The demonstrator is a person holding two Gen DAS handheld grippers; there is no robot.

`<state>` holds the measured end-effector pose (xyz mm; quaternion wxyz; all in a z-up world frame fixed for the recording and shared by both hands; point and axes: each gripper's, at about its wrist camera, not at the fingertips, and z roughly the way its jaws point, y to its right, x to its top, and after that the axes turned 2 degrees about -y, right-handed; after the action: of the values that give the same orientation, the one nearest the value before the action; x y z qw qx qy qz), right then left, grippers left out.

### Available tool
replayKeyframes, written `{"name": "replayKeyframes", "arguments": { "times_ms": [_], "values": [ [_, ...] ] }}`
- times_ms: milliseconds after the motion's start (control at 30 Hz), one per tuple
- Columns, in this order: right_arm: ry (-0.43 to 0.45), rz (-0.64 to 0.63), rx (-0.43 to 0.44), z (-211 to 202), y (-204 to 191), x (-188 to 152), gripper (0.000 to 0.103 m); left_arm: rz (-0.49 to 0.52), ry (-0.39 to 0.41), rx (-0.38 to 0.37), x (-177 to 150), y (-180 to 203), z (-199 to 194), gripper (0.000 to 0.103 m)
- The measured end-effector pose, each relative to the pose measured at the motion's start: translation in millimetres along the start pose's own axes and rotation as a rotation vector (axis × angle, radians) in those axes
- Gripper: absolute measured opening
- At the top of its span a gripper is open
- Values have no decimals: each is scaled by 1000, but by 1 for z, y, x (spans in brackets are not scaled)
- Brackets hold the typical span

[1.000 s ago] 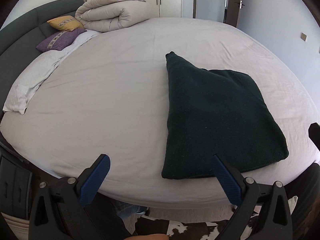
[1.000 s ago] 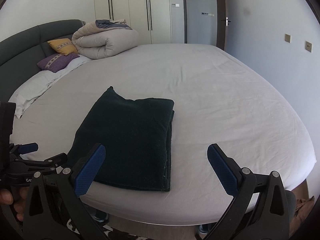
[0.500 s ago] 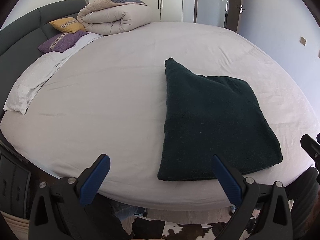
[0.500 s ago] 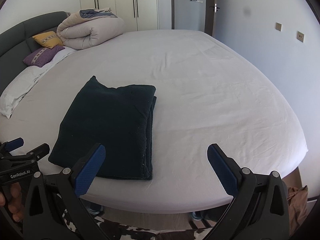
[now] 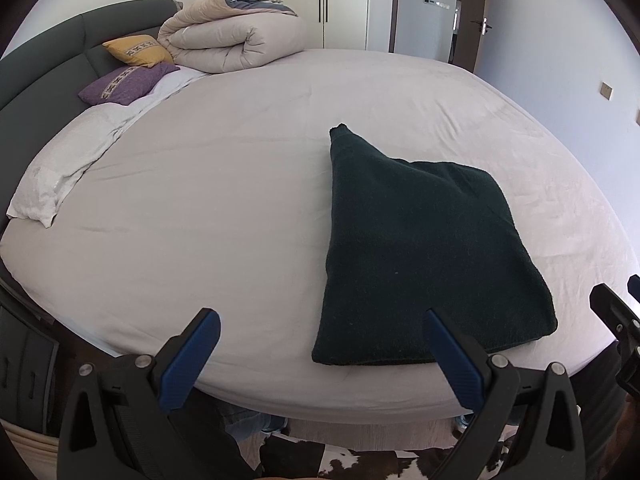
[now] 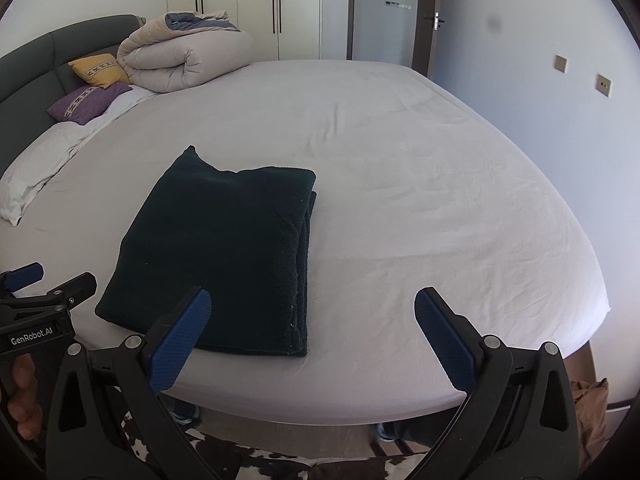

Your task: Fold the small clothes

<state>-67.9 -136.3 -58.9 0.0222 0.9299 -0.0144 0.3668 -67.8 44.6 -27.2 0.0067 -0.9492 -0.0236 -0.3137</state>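
Counts: one dark green folded cloth (image 5: 424, 256), two small pillows, one rolled blanket, two tongs.
Cloth place: it lies flat on the bed (image 5: 240, 200), near the near edge. In the left wrist view it sits right of the middle; in the right wrist view (image 6: 224, 248) it sits left of the middle.
Cloth direction: its long side runs from near to far. One corner sticks out as a point at the far left. The stacked open edges show along its right side in the right wrist view.
Left tongs (image 5: 320, 354): wide apart, holding nothing, hanging just off the near edge of the bed.
Right tongs (image 6: 313, 332): wide apart too, holding nothing, also off the near edge. The left blue pad (image 6: 180, 340) sits in front of the cloth's near edge.
Bed: round, with a pale sheet that has soft wrinkles.
Far left: a yellow pillow (image 5: 138, 51), a purple pillow (image 5: 126, 84) and a rolled blanket (image 5: 232, 40) by a dark headboard (image 5: 44, 68).
Room: white cupboards (image 6: 256, 4), a door (image 6: 384, 16), pale walls.
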Motion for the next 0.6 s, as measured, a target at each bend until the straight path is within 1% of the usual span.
{"name": "replayKeyframes", "arguments": {
  "times_ms": [600],
  "values": [
    [-14, 10, 1, 4, 1, -1, 103, -9, -12, -8, 1, -3, 3, 103]
  ]
}}
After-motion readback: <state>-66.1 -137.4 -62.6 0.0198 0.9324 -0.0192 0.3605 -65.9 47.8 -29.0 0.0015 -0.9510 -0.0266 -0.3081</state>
